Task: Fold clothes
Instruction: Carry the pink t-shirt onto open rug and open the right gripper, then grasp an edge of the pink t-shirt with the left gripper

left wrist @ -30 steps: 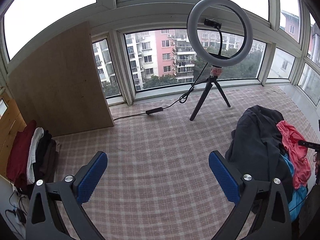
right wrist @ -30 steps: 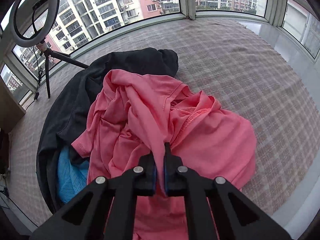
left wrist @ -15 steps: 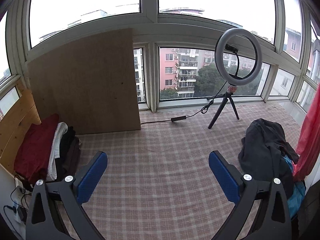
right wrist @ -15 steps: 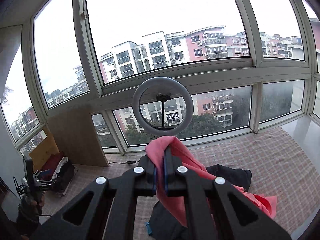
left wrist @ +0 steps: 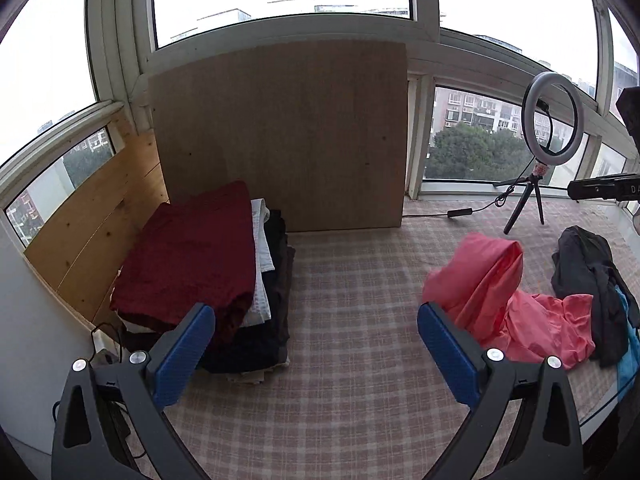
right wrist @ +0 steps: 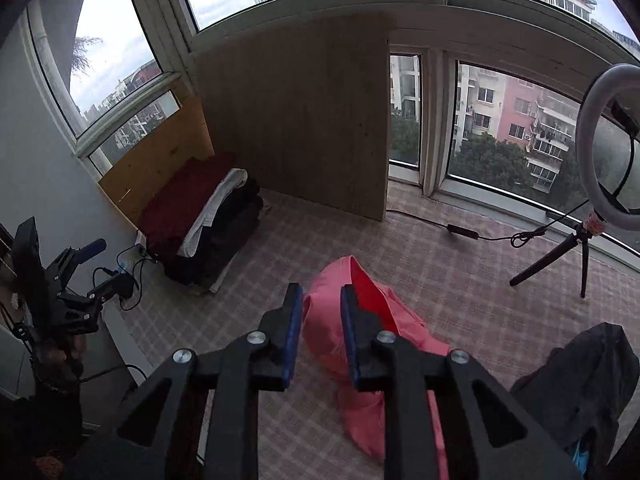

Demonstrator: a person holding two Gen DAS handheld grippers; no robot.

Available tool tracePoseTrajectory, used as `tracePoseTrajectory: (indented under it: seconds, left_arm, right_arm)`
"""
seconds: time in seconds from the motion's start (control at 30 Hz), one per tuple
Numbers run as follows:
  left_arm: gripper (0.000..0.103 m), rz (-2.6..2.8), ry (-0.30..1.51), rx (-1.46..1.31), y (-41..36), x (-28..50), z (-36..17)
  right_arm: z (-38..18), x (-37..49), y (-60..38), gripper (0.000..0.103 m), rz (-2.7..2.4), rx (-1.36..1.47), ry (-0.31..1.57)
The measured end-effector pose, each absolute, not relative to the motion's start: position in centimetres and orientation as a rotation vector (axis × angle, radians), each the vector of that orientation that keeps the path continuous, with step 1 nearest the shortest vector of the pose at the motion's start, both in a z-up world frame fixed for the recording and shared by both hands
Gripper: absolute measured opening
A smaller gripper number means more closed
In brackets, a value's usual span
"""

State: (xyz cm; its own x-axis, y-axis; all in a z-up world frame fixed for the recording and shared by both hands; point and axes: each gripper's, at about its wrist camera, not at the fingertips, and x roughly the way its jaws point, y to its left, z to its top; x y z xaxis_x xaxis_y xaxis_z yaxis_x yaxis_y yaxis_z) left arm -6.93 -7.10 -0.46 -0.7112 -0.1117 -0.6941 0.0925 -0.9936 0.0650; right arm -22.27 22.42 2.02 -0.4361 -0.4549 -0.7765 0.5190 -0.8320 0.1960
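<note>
A pink garment (left wrist: 516, 304) lies crumpled and partly billowing on the checked cloth (left wrist: 352, 320), right of centre. It also shows in the right wrist view (right wrist: 360, 340), below my right gripper (right wrist: 320, 300), whose jaws are parted and hold nothing. My left gripper (left wrist: 316, 344) is wide open and empty above the cloth, left of the pink garment. It also shows in the right wrist view (right wrist: 76, 276) at far left. A dark garment (left wrist: 592, 276) over a blue one (left wrist: 628, 344) lies at the right.
A stack of folded clothes (left wrist: 208, 272) with a dark red one on top stands at the left by wooden boards (left wrist: 280, 132). A ring light on a tripod (left wrist: 548, 128) with its cable (left wrist: 460, 213) stands by the windows. Cables lie at lower left.
My right gripper opened and let go of the pink garment, which dropped onto the cloth left of the dark pile. Both views swung left toward the folded stack.
</note>
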Motion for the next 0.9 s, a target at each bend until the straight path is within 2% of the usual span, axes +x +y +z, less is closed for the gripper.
tracePoseTrajectory:
  seconds: [0.03,0.07,0.4,0.5,0.53,0.57,0.6,0.7,0.9]
  left_arm:
    - [0.102,-2.812,-0.054,1.176,-7.4,-7.4,-1.0]
    - [0.102,-2.827,-0.066,1.209,-7.3,-8.0,-1.6]
    - [0.102,-2.846,-0.137,1.509,-3.1,-17.4,-8.7]
    - [0.102,-2.824,-0.135,1.573,-2.4,-19.0,-10.7]
    - [0.102,-2.809,-0.15,1.593,-2.4,-19.4,-11.3]
    - [0.102,-2.794,-0.163,1.611,-2.4,-19.8,-11.8]
    - [0.102,-2.782,-0.175,1.623,-2.5,-20.0,-12.2]
    - [0.102,-2.766,-0.199,1.652,-2.6,-20.6,-13.3]
    - [0.102,-2.795,-0.301,1.692,-1.1,-21.7,-14.8]
  right_arm:
    - [0.5,-22.7,22.8,0.053,-2.265,1.223,0.086]
    - [-1.0,-23.0,23.1,0.056,-2.268,1.254,0.076]
    - [-16.0,-26.9,26.7,0.056,-2.281,1.566,-0.027]
    - [-19.0,-28.5,24.5,0.056,-2.289,1.644,0.087]
    - [-19.7,-28.8,24.5,0.053,-2.272,1.651,0.073]
    - [-20.4,-29.2,24.6,0.045,-2.249,1.653,0.05]
    - [-21.0,-29.5,24.8,0.006,-2.227,1.655,0.027]
    - [-19.5,-28.8,27.1,0.004,-2.137,1.59,-0.194]
    - [-10.3,-24.4,34.0,0.004,-2.261,1.379,-0.241]
